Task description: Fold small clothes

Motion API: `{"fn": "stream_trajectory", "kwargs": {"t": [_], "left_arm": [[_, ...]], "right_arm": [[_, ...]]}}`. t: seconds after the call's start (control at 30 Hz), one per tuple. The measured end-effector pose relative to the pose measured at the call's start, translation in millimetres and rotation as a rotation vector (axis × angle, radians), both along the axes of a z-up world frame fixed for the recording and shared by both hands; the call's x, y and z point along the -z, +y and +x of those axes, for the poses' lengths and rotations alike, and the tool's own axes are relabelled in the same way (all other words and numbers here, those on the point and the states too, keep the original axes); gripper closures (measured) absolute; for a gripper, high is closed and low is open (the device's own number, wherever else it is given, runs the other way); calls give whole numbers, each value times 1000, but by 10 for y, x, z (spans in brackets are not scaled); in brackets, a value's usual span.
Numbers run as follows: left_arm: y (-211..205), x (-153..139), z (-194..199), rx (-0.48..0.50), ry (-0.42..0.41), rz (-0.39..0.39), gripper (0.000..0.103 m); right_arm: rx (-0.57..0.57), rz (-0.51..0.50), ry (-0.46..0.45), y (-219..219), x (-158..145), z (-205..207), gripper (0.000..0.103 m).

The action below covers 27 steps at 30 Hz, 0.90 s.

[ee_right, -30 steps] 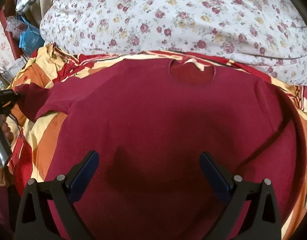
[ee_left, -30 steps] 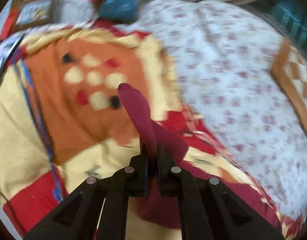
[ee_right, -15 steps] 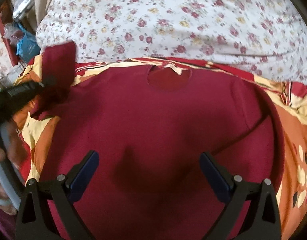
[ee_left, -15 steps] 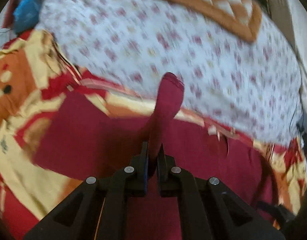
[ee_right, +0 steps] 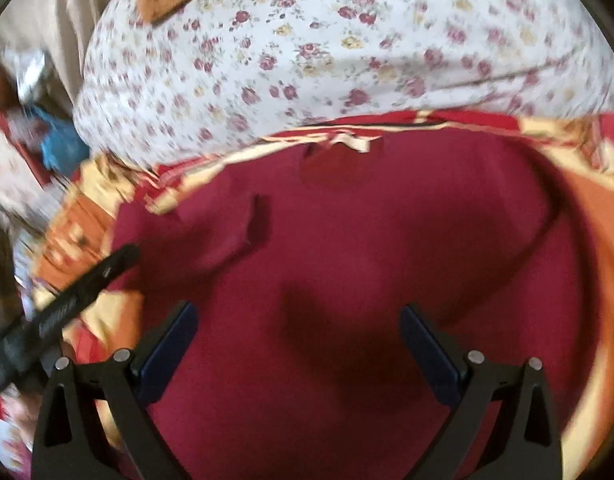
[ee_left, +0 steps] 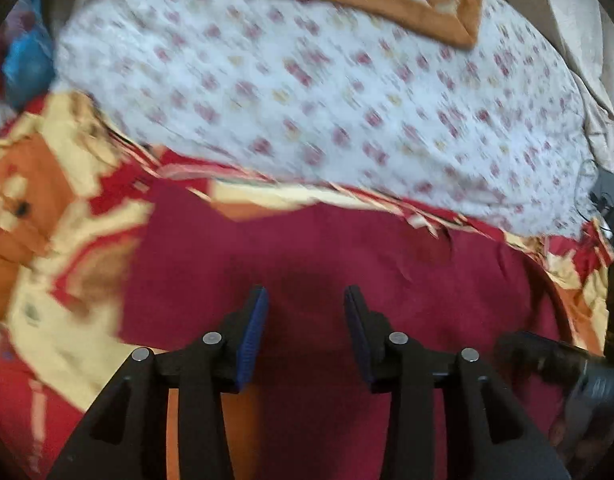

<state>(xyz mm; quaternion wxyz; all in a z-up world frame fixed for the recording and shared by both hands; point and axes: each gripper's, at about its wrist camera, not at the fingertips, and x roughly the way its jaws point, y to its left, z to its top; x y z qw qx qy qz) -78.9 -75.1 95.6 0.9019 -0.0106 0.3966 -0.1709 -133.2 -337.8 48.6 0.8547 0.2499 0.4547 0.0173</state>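
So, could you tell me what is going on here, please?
A person with a gripper in each hand is folding a maroon sweater spread on a patterned bedspread. One sleeve lies folded in over the chest. The left gripper has its jaws opening with nothing between them. The right gripper hovers open above the sweater's body.

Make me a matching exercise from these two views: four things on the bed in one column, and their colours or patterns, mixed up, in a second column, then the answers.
Things:
1. Shirt
2. Duvet
3. Bedsheet
4. Pads of the right tongs

Colours:
A. White with small red flowers
B. Dark blue
C. Plain maroon
D. Orange, cream and red patches

Pairs: 1-C, 2-A, 3-D, 4-B
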Motion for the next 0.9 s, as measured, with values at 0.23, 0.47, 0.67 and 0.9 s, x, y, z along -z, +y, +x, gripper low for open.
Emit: {"fn": "stream_trajectory", "kwargs": {"t": [0.23, 0.47, 0.67, 0.9], "left_arm": [[551, 155, 160, -160, 33, 3, 73], [658, 395, 203, -195, 88, -52, 73], [706, 357, 167, -211, 60, -90, 73], [790, 272, 128, -223, 19, -124, 73]], "right_arm": [[-43, 98, 0, 222, 208, 525, 0], [-156, -39, 19, 585, 302, 909, 35], [-149, -89, -13, 595, 305, 974, 93], [-25, -75, -141, -12, -114, 580, 93]]}}
